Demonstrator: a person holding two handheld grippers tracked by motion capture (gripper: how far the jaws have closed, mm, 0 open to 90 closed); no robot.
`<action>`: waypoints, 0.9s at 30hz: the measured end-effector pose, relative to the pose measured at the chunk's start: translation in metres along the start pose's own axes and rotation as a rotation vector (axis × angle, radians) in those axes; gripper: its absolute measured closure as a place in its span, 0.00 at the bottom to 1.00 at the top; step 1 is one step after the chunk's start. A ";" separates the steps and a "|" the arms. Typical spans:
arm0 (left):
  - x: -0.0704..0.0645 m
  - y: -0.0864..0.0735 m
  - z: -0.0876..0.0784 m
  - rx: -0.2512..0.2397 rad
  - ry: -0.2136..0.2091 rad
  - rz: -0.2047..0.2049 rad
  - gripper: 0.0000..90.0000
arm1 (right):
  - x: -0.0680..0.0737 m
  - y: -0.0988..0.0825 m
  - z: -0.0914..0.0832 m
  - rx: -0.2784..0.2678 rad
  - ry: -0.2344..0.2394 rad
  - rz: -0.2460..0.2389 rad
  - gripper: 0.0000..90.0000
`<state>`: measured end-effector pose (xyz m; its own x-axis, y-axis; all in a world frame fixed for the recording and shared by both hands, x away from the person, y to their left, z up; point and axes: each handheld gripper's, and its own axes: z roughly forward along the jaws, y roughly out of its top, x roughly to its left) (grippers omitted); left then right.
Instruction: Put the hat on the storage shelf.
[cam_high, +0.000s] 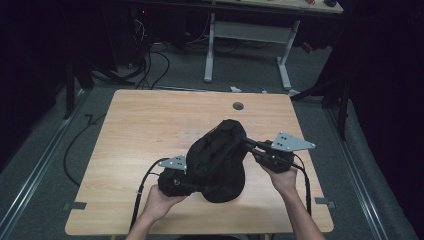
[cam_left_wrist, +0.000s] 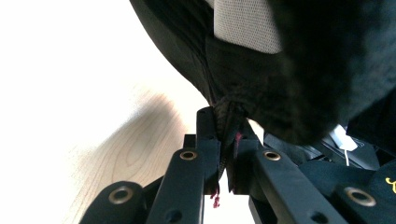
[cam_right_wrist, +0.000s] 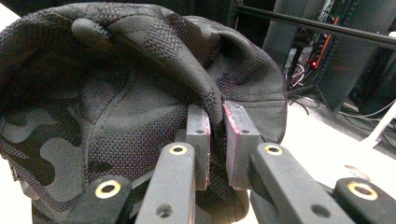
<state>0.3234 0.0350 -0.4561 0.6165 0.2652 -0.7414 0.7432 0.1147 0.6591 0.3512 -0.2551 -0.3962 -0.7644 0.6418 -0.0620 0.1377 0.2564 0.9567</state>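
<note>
While pinched: one cap (cam_high: 218, 155), two claws.

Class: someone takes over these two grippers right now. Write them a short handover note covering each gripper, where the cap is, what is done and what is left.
Left gripper: shut on a fold of the black cap, near its lower edge.
Right gripper: shut on a ridge of the cap's camo-patterned crown fabric.
Cap: held between both grippers over the near middle of the wooden table, crumpled.
Done: both grips look secure.
Left: probably shaping or setting it down; the goal cannot be told from here.
</note>
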 end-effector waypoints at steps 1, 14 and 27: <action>-0.001 0.000 0.000 -0.008 -0.003 0.001 0.95 | 0.000 0.000 0.000 -0.005 0.000 0.003 0.89; -0.005 0.005 -0.012 -0.090 0.013 0.040 0.96 | -0.007 -0.003 -0.007 0.016 -0.009 0.062 0.61; -0.003 0.016 -0.025 -0.192 0.087 0.062 0.95 | -0.006 -0.042 -0.002 0.173 -0.119 0.099 0.54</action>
<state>0.3267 0.0599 -0.4403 0.6284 0.3585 -0.6903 0.6364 0.2734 0.7213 0.3489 -0.2711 -0.4351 -0.6634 0.7482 -0.0129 0.3226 0.3016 0.8972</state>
